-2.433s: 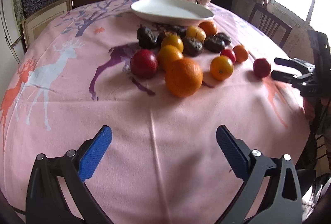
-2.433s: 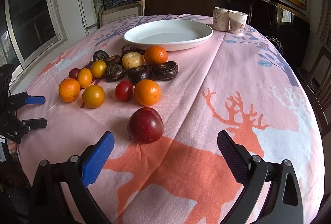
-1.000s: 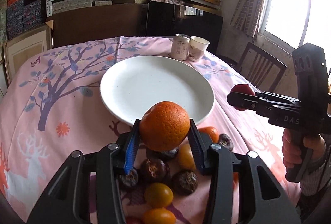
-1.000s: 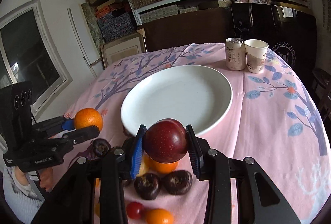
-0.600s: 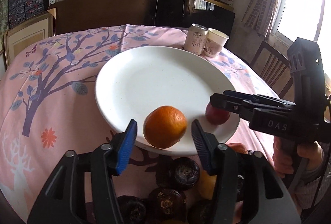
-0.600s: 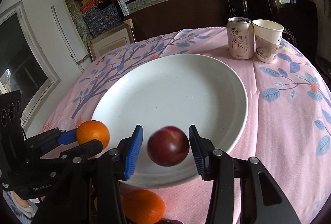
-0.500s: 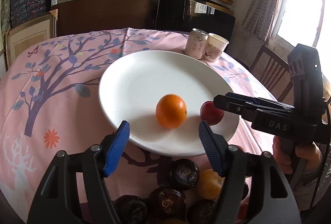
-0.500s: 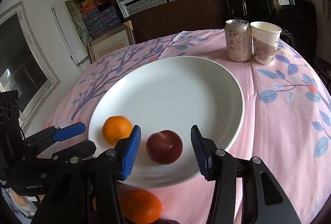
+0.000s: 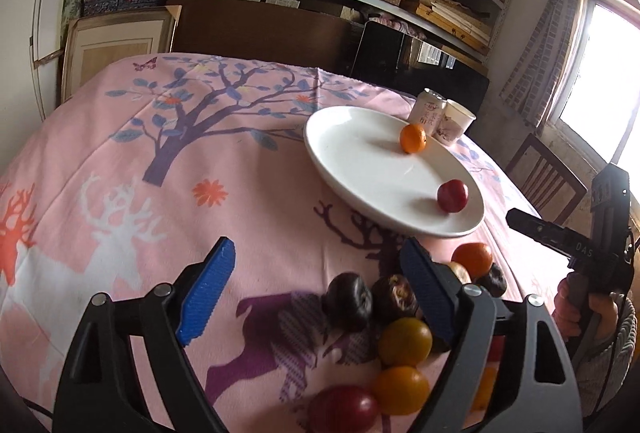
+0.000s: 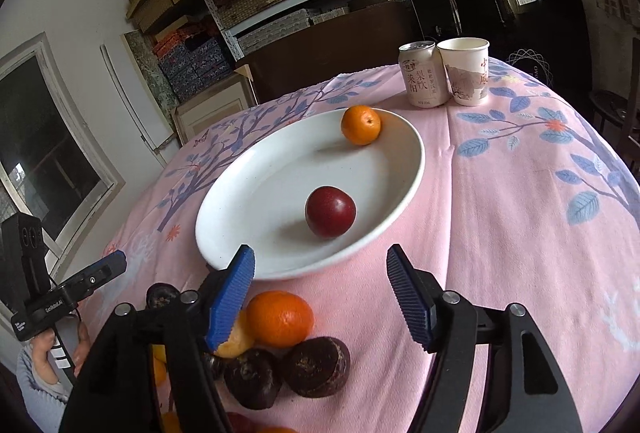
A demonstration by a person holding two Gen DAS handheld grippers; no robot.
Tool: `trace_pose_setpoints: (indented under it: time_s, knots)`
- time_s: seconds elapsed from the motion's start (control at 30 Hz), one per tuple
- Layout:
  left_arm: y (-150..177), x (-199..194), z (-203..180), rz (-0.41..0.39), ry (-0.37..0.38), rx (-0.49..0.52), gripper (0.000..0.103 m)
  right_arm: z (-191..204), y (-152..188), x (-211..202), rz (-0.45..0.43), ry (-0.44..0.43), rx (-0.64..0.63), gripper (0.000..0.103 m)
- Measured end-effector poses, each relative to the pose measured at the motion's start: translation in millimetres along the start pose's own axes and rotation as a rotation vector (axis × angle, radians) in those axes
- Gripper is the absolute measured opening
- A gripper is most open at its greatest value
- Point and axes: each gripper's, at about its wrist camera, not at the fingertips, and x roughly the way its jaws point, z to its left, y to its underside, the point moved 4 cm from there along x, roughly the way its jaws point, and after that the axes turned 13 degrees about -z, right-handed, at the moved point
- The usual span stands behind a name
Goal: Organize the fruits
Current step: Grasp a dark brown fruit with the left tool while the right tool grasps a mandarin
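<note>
A white plate (image 9: 360, 161) (image 10: 272, 193) holds an orange (image 9: 413, 138) (image 10: 360, 124) at its far rim and a dark red plum (image 9: 452, 195) (image 10: 330, 211) near its front. My left gripper (image 9: 320, 293) is open and empty over the pink cloth, left of the fruit pile. My right gripper (image 10: 324, 293) is open and empty just in front of the plate. Several loose fruits lie before the plate: an orange (image 10: 280, 319) (image 9: 472, 259), dark passion fruits (image 10: 316, 365) (image 9: 347, 300), yellow fruits (image 9: 405, 341), a red plum (image 9: 344, 409).
A drink can (image 10: 423, 74) (image 9: 428, 110) and a paper cup (image 10: 466, 70) (image 9: 454, 127) stand behind the plate. A wooden chair (image 9: 544, 181) is at the table's right edge. Shelves with boxes line the back wall.
Both grippers let go of their fruit onto the plate and drew back from it. The orange rolled to the plate's far rim. The left gripper swung left.
</note>
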Motion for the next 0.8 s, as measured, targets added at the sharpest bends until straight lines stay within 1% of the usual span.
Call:
trace_pose_setpoints:
  time_s: [0.1, 0.17, 0.27, 0.33, 0.53, 0.7, 0.77, 0.8]
  knots:
    - [10.4, -2.5, -3.9, 0.017, 0.016, 0.021, 0.083, 3.4, 7.9, -5.5, 0.007, -0.007, -0.014, 0.071]
    - [15.4, 0.2, -11.9, 0.035, 0.033, 0.056, 0.083, 8.0, 11.4, -7.0, 0.009, -0.011, -0.036, 0.071]
    - [24.3, 6.7, -23.2, 0.067, 0.042, 0.115, 0.083, 13.4, 15.6, -5.8, 0.02, -0.022, -0.06, 0.071]
    - [27.3, 10.1, -27.6, 0.082, 0.044, 0.136, 0.083, 14.2, 17.2, -3.3, 0.034, -0.026, -0.067, 0.071]
    - [31.3, 16.5, -24.5, 0.115, 0.054, 0.113, 0.083, 18.3, 22.9, 0.5, 0.061, -0.027, -0.085, 0.071]
    - [33.6, 23.6, -23.0, 0.144, 0.078, 0.085, 0.083, 19.3, 26.6, 2.6, 0.076, -0.025, -0.095, 0.071]
    - [34.6, 26.6, -23.6, 0.157, 0.098, 0.075, 0.082, 19.6, 28.5, 4.6, 0.089, -0.026, -0.095, 0.071]
    - [35.4, 28.5, -24.4, 0.165, 0.107, 0.072, 0.079, 19.5, 29.4, 5.8, 0.095, -0.029, -0.094, 0.071]
